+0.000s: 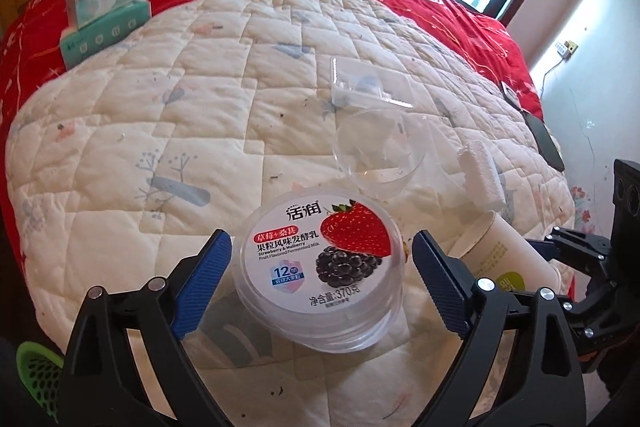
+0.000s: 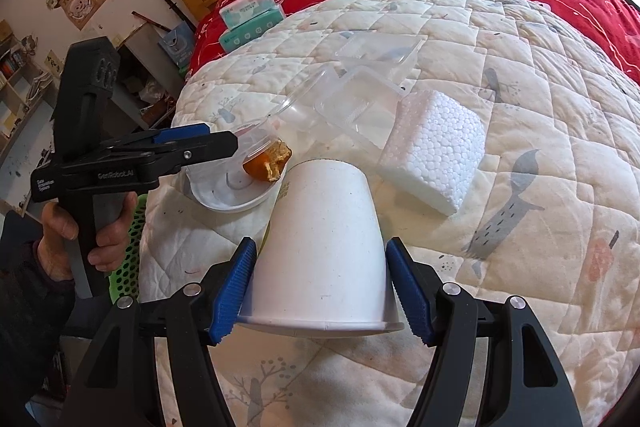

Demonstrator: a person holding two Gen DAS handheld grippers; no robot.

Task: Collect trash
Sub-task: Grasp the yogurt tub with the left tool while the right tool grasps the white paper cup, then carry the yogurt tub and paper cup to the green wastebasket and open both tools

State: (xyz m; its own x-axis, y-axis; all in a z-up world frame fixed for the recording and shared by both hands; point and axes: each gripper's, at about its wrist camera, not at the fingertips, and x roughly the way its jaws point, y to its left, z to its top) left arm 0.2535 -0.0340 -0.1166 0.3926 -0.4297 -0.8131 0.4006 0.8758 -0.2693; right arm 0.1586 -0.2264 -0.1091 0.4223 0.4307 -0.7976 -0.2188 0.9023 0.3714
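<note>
Where quilt (image 1: 168, 131) ends, green basket (image 1: 38, 371).

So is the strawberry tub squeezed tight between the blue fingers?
No, the left gripper's fingers stand apart from the strawberry tub, with quilt showing between.

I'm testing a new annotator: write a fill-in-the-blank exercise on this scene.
1. The right hand-held gripper is shut on a white paper ____.
2. The round yogurt tub's lid pictures a blackberry and a ____.
3. The white styrofoam block lies on the quilted ____.

Missing: cup; strawberry; blanket
</note>
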